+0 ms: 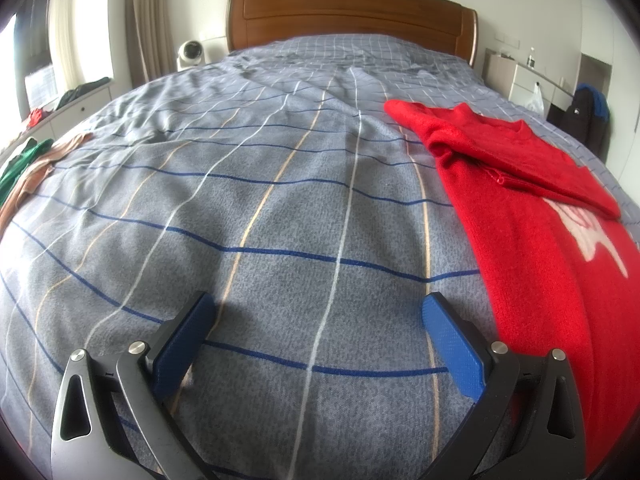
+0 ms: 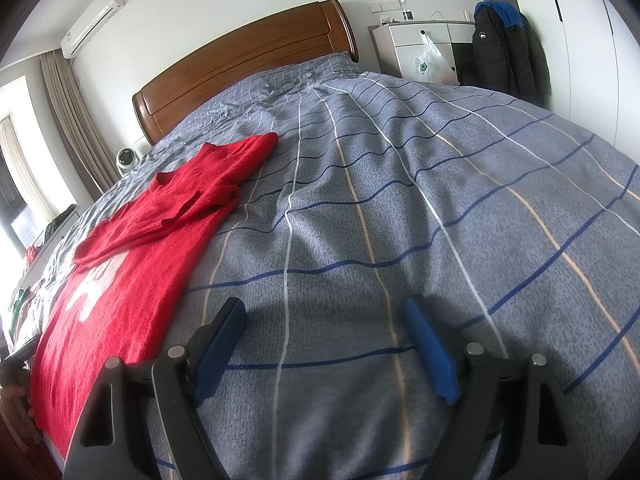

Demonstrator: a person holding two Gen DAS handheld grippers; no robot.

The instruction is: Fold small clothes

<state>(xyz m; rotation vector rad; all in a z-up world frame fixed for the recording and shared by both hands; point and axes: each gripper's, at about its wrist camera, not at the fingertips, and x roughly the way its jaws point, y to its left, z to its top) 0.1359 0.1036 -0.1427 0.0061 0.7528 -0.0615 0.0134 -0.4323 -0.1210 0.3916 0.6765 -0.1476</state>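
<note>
- A fuzzy red knitted sweater (image 1: 536, 248) (image 2: 132, 264) lies flat on a grey bed cover with thin blue, white and tan lines (image 1: 280, 220).
- Its round neck hole points toward the brown wooden headboard (image 1: 352, 16).
- It has a white picture on the front, partly hidden.
- Both sleeves are folded in across the body. The top one lies slanted over the chest and covers part of the white picture.
- The long body stretches down toward the near edge of the bed.
</note>
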